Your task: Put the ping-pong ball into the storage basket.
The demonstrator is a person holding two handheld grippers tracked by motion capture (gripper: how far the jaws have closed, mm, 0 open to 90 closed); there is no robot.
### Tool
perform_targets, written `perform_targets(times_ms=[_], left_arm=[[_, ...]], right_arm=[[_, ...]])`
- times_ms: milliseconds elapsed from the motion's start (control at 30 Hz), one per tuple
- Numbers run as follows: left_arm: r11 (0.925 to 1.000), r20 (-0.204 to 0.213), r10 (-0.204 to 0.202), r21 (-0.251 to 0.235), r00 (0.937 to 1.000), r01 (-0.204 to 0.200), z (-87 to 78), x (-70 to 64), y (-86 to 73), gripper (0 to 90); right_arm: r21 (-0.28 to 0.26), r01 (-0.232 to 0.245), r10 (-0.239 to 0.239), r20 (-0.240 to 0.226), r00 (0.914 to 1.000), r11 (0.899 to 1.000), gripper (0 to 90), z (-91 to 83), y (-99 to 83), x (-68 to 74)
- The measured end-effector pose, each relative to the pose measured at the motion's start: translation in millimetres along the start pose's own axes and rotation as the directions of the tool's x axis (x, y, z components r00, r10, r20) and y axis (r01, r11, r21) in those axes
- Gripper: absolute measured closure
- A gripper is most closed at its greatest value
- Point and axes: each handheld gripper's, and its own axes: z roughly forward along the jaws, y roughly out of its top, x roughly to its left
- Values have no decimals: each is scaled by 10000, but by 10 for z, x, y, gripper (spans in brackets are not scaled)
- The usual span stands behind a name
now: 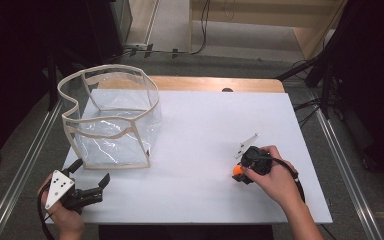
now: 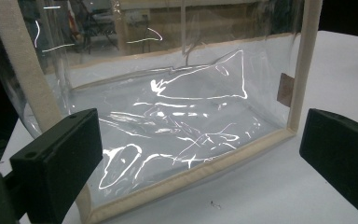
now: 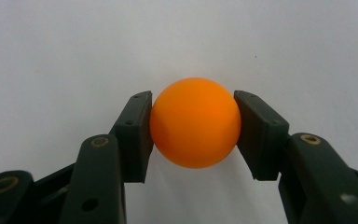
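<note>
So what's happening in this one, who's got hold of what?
A person works at a white table with a gripper in each hand. The right gripper is shut on an orange ball, one jaw pressed against each side of it, low over the table's right half. The left gripper is open and holds nothing, its jaws pointing at a clear bag with beige edging that stands open-topped at the table's left. The ball is not yet in the bag.

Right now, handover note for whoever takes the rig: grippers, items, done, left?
Right gripper: shut on the orange ball, low over the white table, right of centre.
Left gripper: open, holding nothing, near the front corner of the clear bag.
Clear bag: standing open at the table's left, nothing visible inside.
Done: ball gripped.
Left: probably carry the ball over and drop it into the bag.
</note>
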Motion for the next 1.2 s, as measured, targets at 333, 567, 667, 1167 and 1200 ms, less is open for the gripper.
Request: perform_targets(times_ms=[333,567,667,1167,1200], left_arm=[[10000,8,-11,-8,10000,11,1,-2,0,0],[10000,14,-10,-4,10000,10,2,-3,0,0],[10000,24,-9,0,10000,9,2,-3,0,0],[10000,32,-13,-17,10000,13,1,-1,0,0],[10000,33,-15,-18,10000,15,2,-1,0,0]], right_arm=[[65,139,-138,-48,9999,9999,476,-2,138,12],[69,338,-337,-132,9993,9994,476,13,220,17],[53,406,-405,-181,9990,9992,475,14,255,17],[104,570,-568,-199,9982,9983,476,-10,431,31],[62,719,-717,-214,9972,9974,476,-10,445,23]])
